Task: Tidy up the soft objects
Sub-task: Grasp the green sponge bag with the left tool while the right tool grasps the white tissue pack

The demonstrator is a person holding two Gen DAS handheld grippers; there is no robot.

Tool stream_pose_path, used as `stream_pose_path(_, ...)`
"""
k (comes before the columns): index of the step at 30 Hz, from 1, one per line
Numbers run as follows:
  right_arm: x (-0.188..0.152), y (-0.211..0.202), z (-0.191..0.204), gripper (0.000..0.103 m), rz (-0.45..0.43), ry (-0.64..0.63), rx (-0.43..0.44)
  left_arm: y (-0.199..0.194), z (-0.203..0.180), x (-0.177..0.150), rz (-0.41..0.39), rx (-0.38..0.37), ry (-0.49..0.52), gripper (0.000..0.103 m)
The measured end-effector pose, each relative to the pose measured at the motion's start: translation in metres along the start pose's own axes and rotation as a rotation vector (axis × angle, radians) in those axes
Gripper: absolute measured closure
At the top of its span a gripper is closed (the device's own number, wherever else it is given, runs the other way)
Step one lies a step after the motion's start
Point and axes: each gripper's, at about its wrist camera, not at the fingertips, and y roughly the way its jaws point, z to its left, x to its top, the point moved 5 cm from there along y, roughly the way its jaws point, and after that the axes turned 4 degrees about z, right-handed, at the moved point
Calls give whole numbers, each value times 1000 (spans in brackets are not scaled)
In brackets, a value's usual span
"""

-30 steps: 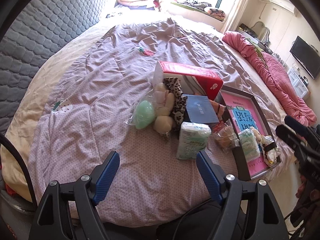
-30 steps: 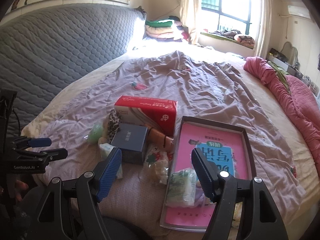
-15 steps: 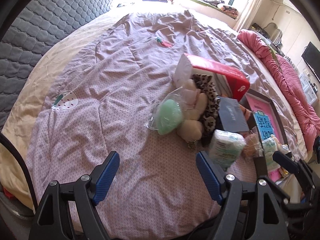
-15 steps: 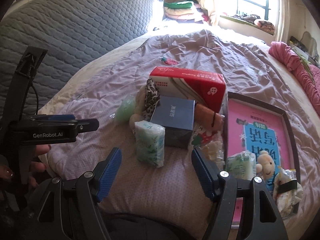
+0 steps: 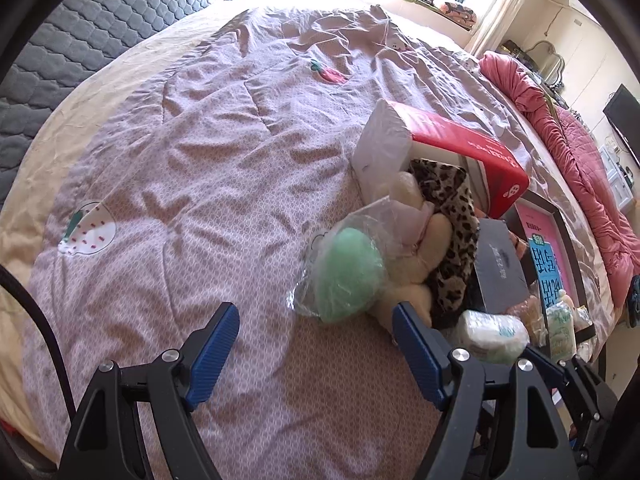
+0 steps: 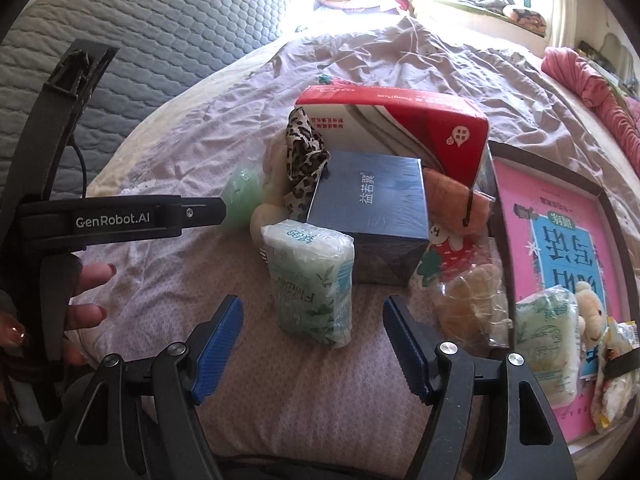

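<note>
In the left wrist view, the left gripper (image 5: 314,332) is seen with its blue jaws spread wide and nothing between them, above the lilac quilt (image 5: 192,168). A green sponge in a clear bag (image 5: 348,276) lies just beyond the fingertips, at about one o'clock from the gripper's middle. Touching it at three o'clock is a cream plush toy (image 5: 424,240), with a leopard-print cloth (image 5: 452,216) draped against it. The red tissue box (image 5: 460,152) is set behind them at one o'clock. A tissue pack (image 5: 492,334) lies at three o'clock from the gripper, just beside the right jaw.

In the right wrist view, the right gripper (image 6: 312,332) is likewise held with jaws spread, empty. The tissue pack (image 6: 310,280) stands just ahead at twelve o'clock (between the fingertips' lines but not pinched). A dark blue box (image 6: 372,200) is behind it. A pink tray (image 6: 560,240) holding a second tissue pack (image 6: 548,340) lies at three o'clock. The left gripper (image 6: 120,220) and a hand (image 6: 86,296) appear at nine o'clock.
</note>
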Motion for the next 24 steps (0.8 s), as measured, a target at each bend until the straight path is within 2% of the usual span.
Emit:
stream_pose_path(7,5,19,1,29,30,30,11,20,8,12,16,-40,-7,25)
stream_pose_path(15,8,28,-9,30,38,105,65,34,5,22,31,-131,-13,25)
stream_pose_path(17,8,29,-11,38,39,124,74,37,3,23,31,-146,-11,26)
stream_pose_path(19,8,29,-13,49,41,137,99,39,2,25,35,-168,-14,32)
stream_pose_path(24,6,25,-13,56,30,141,120,41,0,25,36,-201,-21,38)
